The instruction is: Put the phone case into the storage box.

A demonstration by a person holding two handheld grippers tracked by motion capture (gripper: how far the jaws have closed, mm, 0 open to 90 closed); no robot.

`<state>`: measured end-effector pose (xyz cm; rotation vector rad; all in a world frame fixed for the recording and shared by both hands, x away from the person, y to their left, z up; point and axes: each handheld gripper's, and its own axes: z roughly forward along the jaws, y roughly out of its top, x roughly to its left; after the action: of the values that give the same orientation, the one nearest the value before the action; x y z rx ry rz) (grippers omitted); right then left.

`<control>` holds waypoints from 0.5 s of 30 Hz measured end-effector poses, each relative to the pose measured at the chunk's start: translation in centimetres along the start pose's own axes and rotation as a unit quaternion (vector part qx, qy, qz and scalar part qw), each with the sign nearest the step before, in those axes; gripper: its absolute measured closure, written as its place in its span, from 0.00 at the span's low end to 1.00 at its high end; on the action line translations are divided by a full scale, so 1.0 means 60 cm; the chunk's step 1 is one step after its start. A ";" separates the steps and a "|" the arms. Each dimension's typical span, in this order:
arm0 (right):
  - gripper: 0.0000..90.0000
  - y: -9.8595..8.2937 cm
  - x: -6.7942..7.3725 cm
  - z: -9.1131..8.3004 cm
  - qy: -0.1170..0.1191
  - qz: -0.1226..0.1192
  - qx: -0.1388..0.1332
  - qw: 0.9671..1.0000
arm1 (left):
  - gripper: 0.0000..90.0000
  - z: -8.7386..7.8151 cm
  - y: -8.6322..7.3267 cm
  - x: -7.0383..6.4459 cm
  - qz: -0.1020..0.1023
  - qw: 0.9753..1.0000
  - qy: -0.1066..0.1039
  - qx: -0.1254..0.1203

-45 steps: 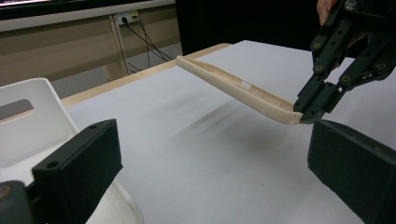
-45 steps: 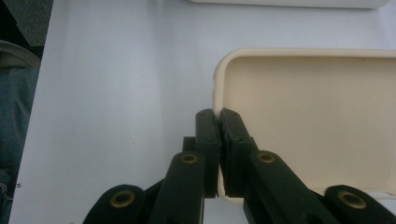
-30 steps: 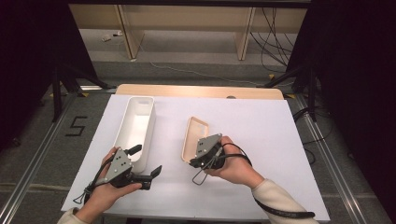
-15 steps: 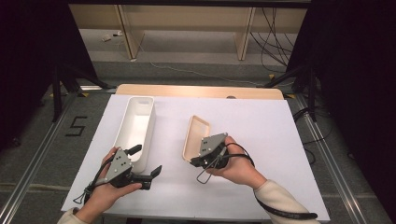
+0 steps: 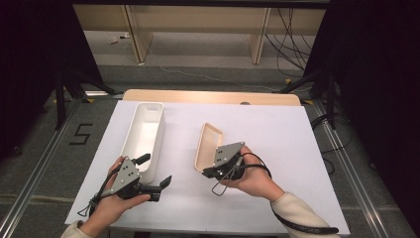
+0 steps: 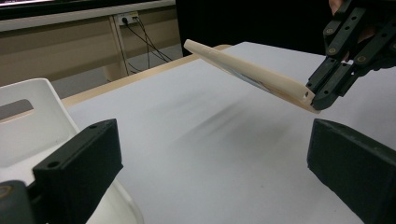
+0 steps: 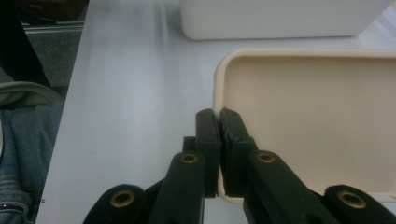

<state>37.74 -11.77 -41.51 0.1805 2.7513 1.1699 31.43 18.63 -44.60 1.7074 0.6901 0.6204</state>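
Right gripper (image 5: 207, 172) pinches the beige lid (image 5: 208, 146) rim, tilted; left gripper (image 5: 154, 173) wide open beside the white bin (image 5: 143, 134).

The counter (image 5: 277, 129) is covered by a white sheet, with a strip of light wood showing along its far edge. A long white open bin (image 5: 143, 139) stands directly on it, just beyond the left tongs (image 5: 154, 171) and touching them at its near end. To the left of the right tongs (image 5: 208, 172), the sheet lies bare under the raised beige lid (image 5: 208, 144).
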 end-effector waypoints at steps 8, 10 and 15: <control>0.98 -0.004 0.003 0.002 0.004 -0.007 -0.005 1.000 | 0.04 -0.001 0.002 0.001 -0.001 1.000 0.007 0.003; 0.98 -0.003 0.005 0.002 0.003 -0.008 -0.008 1.000 | 0.04 -0.001 0.004 0.003 -0.006 1.000 0.005 0.000; 0.98 -0.002 0.011 0.006 0.004 -0.018 -0.016 1.000 | 0.05 0.000 0.011 0.006 -0.020 1.000 0.015 0.007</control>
<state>37.16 -11.51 -41.89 0.1226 2.7298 1.2067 31.74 18.76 -43.96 1.6966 0.7494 0.6150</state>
